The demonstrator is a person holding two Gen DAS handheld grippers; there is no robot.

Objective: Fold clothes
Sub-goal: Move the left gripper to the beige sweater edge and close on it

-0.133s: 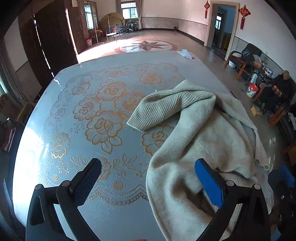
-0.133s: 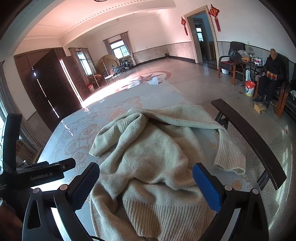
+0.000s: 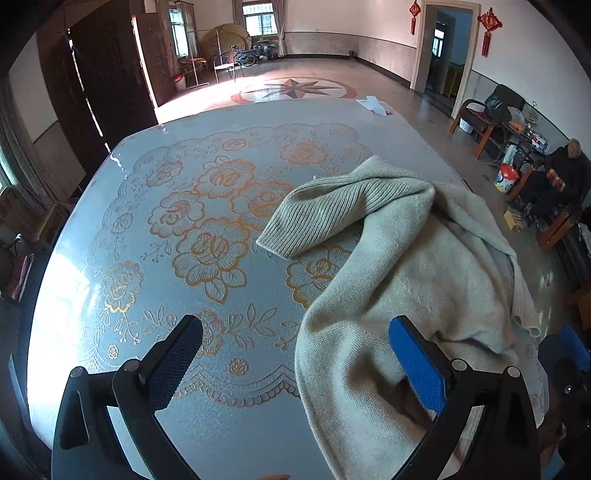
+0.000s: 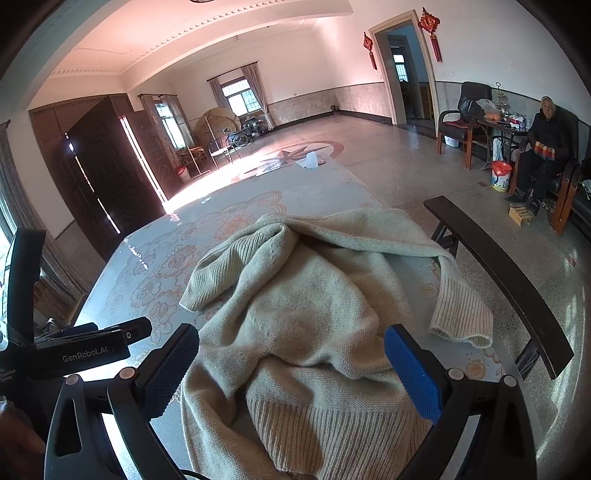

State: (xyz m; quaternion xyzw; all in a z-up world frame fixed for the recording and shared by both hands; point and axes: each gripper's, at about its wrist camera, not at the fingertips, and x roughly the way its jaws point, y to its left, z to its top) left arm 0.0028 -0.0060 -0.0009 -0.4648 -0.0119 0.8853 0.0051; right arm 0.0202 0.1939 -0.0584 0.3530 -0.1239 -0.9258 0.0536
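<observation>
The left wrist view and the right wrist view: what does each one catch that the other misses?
Only the left wrist view shows the tablecloth's orange rose pattern plainly and in full, with the left gripper open above it. Only the right wrist view shows the dark wooden bench beside the table, the sweater's second ribbed cuff near that edge, and the ceiling. Both show the crumpled cream sweater, a ribbed cuff lying on the tablecloth, the seated person and the red door ornaments.

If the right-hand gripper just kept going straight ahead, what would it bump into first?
Most likely the crumpled cream sweater: the open right gripper already straddles its ribbed hem, and the heap rises directly ahead. How high the gripper hangs above it is hard to judge.
</observation>
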